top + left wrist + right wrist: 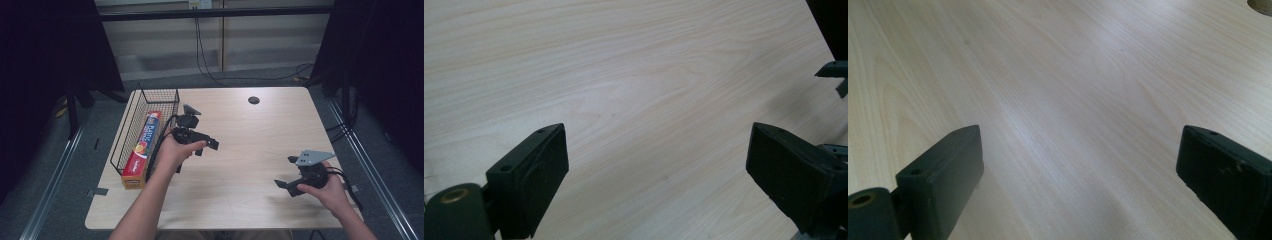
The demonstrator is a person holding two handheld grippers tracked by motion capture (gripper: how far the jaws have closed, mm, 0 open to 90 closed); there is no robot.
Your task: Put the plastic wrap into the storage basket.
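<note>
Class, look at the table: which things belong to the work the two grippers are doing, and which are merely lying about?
Belonging to the work:
- left gripper, open, beside the basket
- right gripper, open, above bare wood
- plastic wrap box, nearest the left gripper
- wire basket holding that box

Merely lying about:
- round hole in the table
- cables behind the table

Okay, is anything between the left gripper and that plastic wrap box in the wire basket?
Yes: the wire basket's near side wall stands between the left gripper and the plastic wrap box. The basket's top is open, so from above nothing visible blocks the box.
</note>
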